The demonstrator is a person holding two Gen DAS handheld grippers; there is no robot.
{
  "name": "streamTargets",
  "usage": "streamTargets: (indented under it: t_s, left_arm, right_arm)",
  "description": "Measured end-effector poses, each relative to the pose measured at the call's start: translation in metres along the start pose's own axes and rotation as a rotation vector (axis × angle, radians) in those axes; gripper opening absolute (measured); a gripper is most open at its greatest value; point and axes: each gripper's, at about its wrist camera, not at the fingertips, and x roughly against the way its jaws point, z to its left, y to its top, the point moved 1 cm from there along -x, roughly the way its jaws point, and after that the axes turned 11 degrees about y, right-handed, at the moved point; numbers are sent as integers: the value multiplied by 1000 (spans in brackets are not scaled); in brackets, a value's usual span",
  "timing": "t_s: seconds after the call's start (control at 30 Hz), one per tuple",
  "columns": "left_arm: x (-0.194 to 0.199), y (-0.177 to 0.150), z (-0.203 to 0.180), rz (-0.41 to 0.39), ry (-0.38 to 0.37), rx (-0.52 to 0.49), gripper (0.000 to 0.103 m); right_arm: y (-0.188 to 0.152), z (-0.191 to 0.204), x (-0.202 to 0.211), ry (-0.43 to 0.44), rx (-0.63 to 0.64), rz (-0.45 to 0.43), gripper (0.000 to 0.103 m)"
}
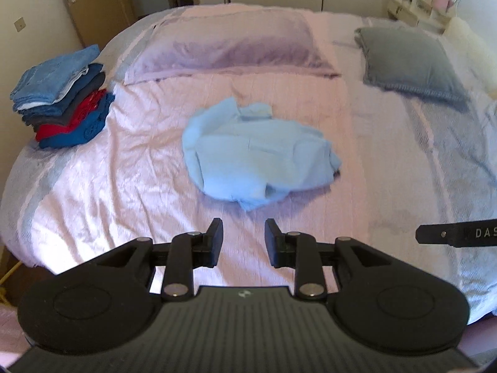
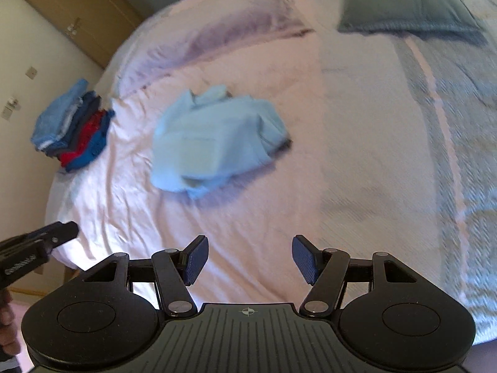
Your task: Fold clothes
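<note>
On the pink bed (image 1: 124, 161), from my left wrist: a crumpled light-blue garment (image 1: 254, 152) lies mid-bed, my left gripper (image 1: 243, 242) parted and empty.
From my right wrist: the right gripper (image 2: 247, 259) gapes wide, holding nothing; 1 folded stack (image 2: 73, 127) sits left.

Left hand-held gripper (image 1: 243, 237) part-open, empty; right hand-held gripper (image 2: 250, 259) wide, empty.

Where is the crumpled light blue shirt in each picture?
Left wrist view: the light blue shirt lies mid-picture on the bed, straight beyond the tongs.
Right wrist view: the shirt sits left of centre, further up.
Shared landmark: the stack of folded clothes, left of the shirt in both.
</note>
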Motion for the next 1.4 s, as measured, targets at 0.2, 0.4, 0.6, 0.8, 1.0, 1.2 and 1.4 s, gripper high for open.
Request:
streamTargets:
  t_s: [0.2, 0.4, 0.6, 0.8, 1.0, 1.2, 1.4]
  left_arm:
    - [17, -11, -18, 0, 11, 7, 25]
    - [21, -7, -18, -12, 26, 22, 25]
    - [8, 8, -14, -17, 24, 13, 26]
    - [-16, 33, -7, -22, -3, -36, 26]
    - [-50, 64, 10, -14, -52, -122, 26]
    - [-95, 80, 34, 5, -122, -233, 30]
    - [-145, 81, 48, 18, -218, -366, 31]
  right_arm:
    - [-9, -13, 12, 8, 21, 14, 63]
    - [-1, -14, 14, 22, 47, 0, 63]
    - [10, -19, 5, 23, 25, -9, 63]
    - [32, -23, -9, -13, -31, -45, 63]
    - [46, -18, -29, -64, -122, -78, 63]
    - [45, -14, -53, -135, -254, -115, 63]
    - [28, -14, -69, -242, -378, -147, 63]
